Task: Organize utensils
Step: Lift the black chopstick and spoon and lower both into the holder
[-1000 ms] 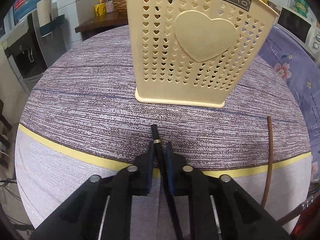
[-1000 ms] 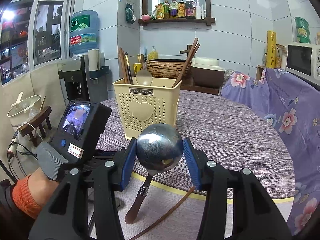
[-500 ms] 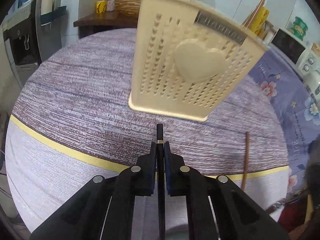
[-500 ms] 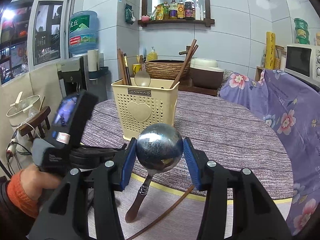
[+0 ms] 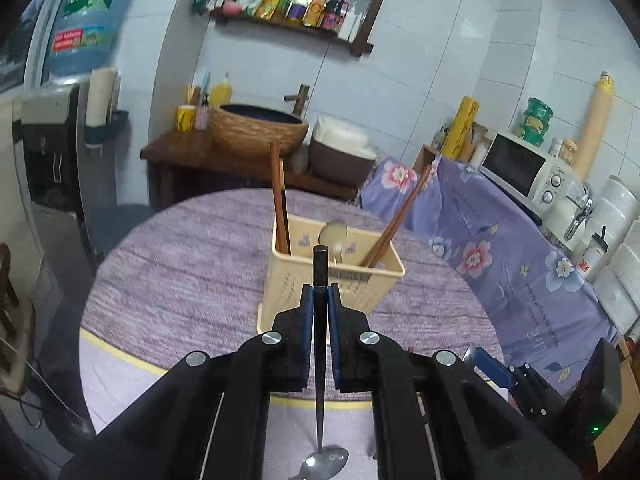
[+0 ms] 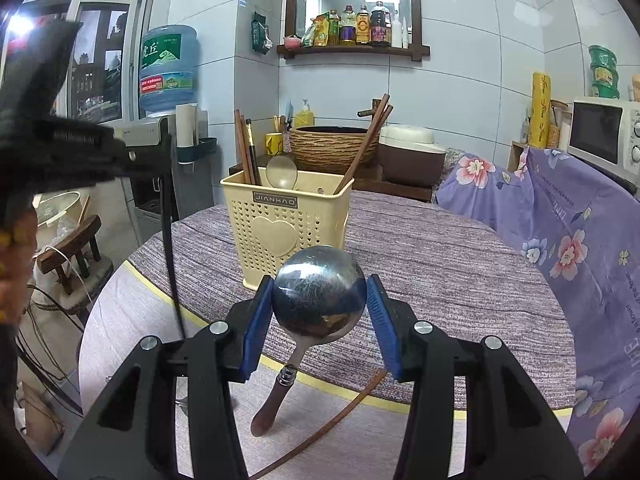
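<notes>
A cream utensil holder (image 5: 332, 276) (image 6: 286, 228) stands on the round table and holds brown chopsticks (image 5: 394, 222) and a spoon (image 6: 281, 172). My left gripper (image 5: 320, 300) is shut on the black handle of a spoon (image 5: 321, 276), lifted above the table in front of the holder; its steel bowl (image 5: 326, 466) hangs below. The same handle shows in the right wrist view (image 6: 168, 248). My right gripper (image 6: 320, 300) is shut on the steel bowl of a ladle (image 6: 320, 292); its brown handle (image 6: 272, 404) points down toward the table.
A loose brown chopstick (image 6: 332, 424) lies near the table's front edge. A floral purple cloth (image 6: 560, 232) covers furniture at the right. A side table with a woven basket (image 6: 332, 148) stands behind. A water dispenser (image 6: 168, 80) is at the left.
My left gripper has closed on the black-handled spoon, lifted it off the table and tilted up, so the holder's open top now shows. The right gripper has stayed still.
</notes>
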### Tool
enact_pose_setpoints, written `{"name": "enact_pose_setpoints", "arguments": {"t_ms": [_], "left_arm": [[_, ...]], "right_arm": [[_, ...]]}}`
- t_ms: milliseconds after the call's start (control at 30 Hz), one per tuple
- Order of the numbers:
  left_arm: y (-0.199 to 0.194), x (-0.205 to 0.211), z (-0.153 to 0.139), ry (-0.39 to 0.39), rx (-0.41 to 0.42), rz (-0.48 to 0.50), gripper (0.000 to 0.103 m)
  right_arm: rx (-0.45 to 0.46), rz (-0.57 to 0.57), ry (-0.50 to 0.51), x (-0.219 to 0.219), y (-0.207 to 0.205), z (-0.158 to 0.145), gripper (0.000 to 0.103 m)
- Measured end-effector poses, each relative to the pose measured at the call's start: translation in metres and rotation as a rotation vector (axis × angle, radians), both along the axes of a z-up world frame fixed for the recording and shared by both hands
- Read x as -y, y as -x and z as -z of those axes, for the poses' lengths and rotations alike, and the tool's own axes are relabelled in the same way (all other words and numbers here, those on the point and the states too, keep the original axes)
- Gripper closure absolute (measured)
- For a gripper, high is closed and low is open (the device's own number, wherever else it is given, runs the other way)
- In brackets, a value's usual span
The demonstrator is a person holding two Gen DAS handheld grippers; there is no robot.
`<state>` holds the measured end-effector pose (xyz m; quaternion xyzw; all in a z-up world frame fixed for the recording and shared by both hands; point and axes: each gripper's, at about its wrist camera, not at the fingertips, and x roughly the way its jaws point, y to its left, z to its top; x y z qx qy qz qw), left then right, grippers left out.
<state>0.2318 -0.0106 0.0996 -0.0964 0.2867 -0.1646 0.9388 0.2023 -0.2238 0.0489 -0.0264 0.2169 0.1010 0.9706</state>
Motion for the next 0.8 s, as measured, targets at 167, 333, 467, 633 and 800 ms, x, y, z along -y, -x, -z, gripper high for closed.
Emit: {"name": "enact_pose_setpoints", "arguments": {"t_ms": [167, 333, 467, 633, 800], "left_arm": [[-0.008, -0.001, -0.008, -0.011, 0.022, -0.014, 0.095], [-0.013, -0.002, -0.005, -0.007, 0.015, -0.023, 0.095], [-0.012, -0.004, -0.003, -0.004, 0.015, -0.026, 0.095], [-0.012, -0.004, -0.011, -0.006, 0.026, -0.018, 0.095], [-0.013, -0.008, -0.033, 0.027, 0.041, 0.016, 0.095]], "right_arm": [[0.001, 0.004, 0.008, 0.000, -0.006, -0.006, 0.055], [-0.001, 0.009, 0.023, -0.001, -0.010, -0.006, 0.055], [-0.002, 0.011, 0.029, -0.002, -0.013, -0.005, 0.055], [0.005, 0.003, 0.034, -0.004, -0.016, -0.011, 0.056], [0.046, -0.021, 0.045, -0.007, -0.026, -0.037, 0.056]]}}
